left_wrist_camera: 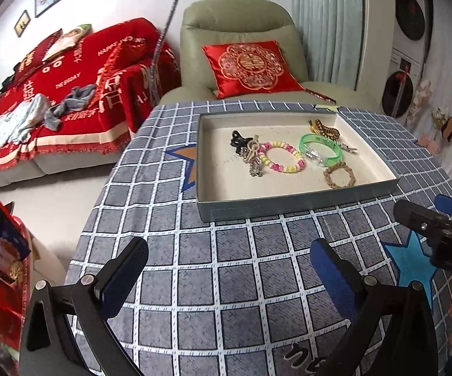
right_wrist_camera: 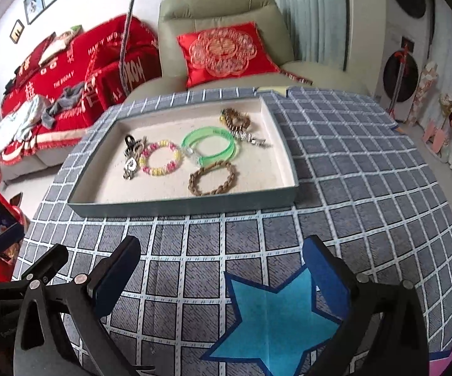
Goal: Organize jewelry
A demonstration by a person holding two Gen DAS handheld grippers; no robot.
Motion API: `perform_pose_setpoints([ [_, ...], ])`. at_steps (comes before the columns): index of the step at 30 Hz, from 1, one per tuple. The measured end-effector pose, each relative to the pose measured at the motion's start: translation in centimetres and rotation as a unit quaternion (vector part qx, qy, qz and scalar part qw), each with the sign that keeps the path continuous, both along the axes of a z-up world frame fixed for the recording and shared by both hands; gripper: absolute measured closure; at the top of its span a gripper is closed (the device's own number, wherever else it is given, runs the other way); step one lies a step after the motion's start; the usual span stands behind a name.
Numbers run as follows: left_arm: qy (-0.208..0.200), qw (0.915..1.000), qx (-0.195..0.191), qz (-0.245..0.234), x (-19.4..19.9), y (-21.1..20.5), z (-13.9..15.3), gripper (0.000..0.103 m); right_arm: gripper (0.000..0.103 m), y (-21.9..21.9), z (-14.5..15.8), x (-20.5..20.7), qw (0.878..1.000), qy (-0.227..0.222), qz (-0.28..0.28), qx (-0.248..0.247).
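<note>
From my left wrist camera, my left gripper [left_wrist_camera: 229,269] hangs with its fingers spread wide and nothing between them, over bare checked tablecloth [left_wrist_camera: 194,250] short of the tray [left_wrist_camera: 288,208]. My right gripper [left_wrist_camera: 439,219] shows at the right edge. The shallow grey tray holds a pink-and-yellow bead bracelet [left_wrist_camera: 284,156], a clear green bangle [left_wrist_camera: 320,148] and a braided tan ring [left_wrist_camera: 338,174].

From the right wrist camera, my right gripper [right_wrist_camera: 223,275] is likewise wide and empty, above a blue star [right_wrist_camera: 273,319] printed on the cloth. The tray [right_wrist_camera: 182,206] sits ahead, jewelry clustered mid-tray, open cloth to its right. Behind stand a green armchair [right_wrist_camera: 219,9] and red cushion [right_wrist_camera: 226,50].
</note>
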State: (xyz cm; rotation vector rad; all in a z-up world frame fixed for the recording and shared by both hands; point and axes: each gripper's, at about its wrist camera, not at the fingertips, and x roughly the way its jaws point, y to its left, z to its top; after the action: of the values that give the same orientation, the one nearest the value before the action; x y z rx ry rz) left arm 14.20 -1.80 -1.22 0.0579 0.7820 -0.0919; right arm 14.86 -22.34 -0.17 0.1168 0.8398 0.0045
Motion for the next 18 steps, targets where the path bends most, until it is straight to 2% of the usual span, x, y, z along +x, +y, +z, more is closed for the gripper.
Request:
perform_pose_setpoints([
  [9, -0.049, 0.9986, 0.004, 0.018, -2.1, 0.1, 1.2, 0.000, 0.000, 0.5, 1.7, -2.6, 0.997, -0.077, -0.005, -0.021],
  [18, -0.070, 0.9974, -0.001, 0.016, -3.1, -0.2, 1.8, 0.000, 0.000, 0.9, 2.8, -4.1, 0.993, -0.108, -0.005, -0.043],
])
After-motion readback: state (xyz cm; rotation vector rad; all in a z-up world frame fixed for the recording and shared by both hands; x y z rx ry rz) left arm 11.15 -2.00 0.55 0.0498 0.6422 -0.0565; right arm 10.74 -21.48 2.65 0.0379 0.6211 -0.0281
